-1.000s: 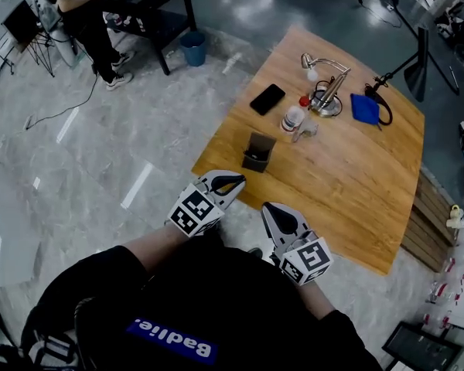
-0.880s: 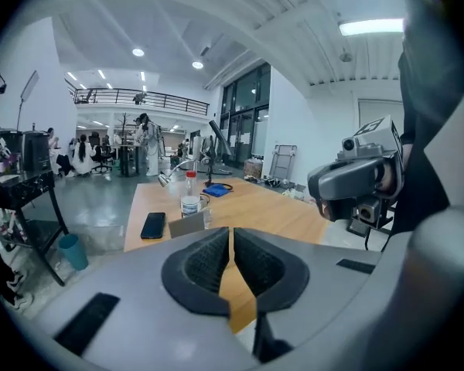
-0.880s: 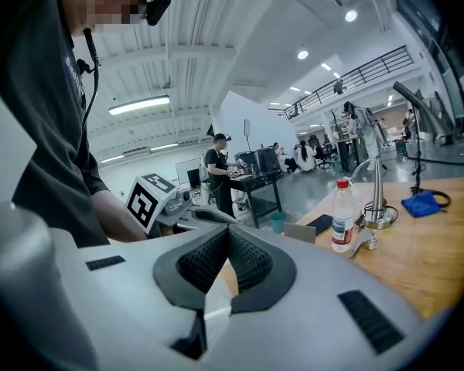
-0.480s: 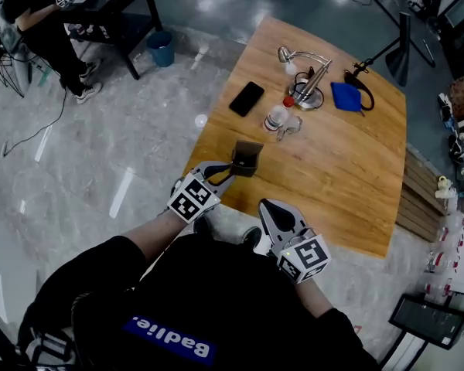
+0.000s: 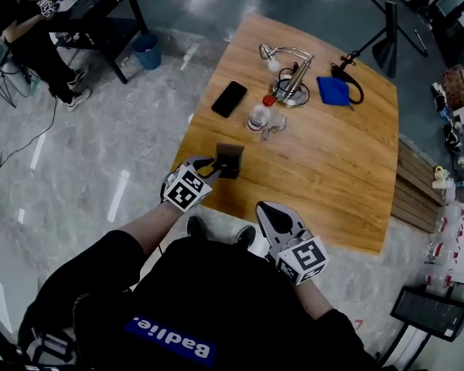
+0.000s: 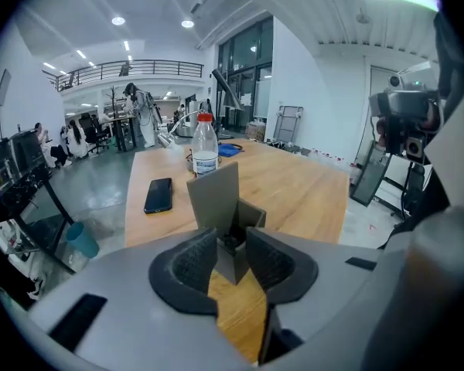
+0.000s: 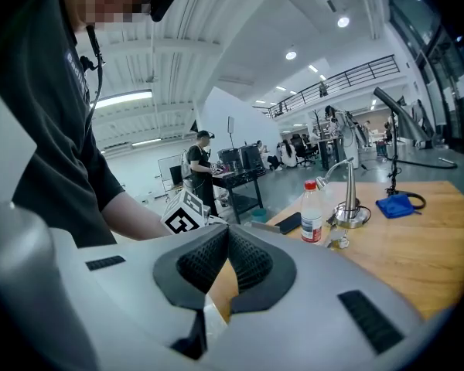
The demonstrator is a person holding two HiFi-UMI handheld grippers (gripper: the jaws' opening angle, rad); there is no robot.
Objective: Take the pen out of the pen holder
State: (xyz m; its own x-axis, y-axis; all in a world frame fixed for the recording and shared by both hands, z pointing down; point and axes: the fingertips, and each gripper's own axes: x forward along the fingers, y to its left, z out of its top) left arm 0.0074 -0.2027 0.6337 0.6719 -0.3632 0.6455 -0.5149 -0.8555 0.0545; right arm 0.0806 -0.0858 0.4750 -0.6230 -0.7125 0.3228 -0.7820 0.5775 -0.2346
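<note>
The pen holder (image 5: 230, 161) is a dark grey square box with a taller back panel, standing near the wooden table's (image 5: 332, 168) near left edge. Something dark shows inside it (image 6: 230, 240); I cannot make out a pen as such. My left gripper (image 5: 214, 166) is at the holder's near side. In the left gripper view its jaws (image 6: 230, 247) are opening, with the holder's (image 6: 216, 199) near corner between the pads and not pressed. My right gripper (image 5: 264, 207) hangs off the table's near edge, its tips (image 7: 226, 234) shut on nothing.
Further back on the table lie a black phone (image 5: 229, 98), a clear bottle with a red cap (image 5: 258, 116), a metal desk lamp (image 5: 291, 83) and a blue cloth (image 5: 332, 90). A person sits at a dark desk (image 5: 100, 6) far left, beside a blue bin (image 5: 146, 50).
My left gripper has gone forward and down to the pen holder and its jaws have opened from shut. The right gripper shifted a little.
</note>
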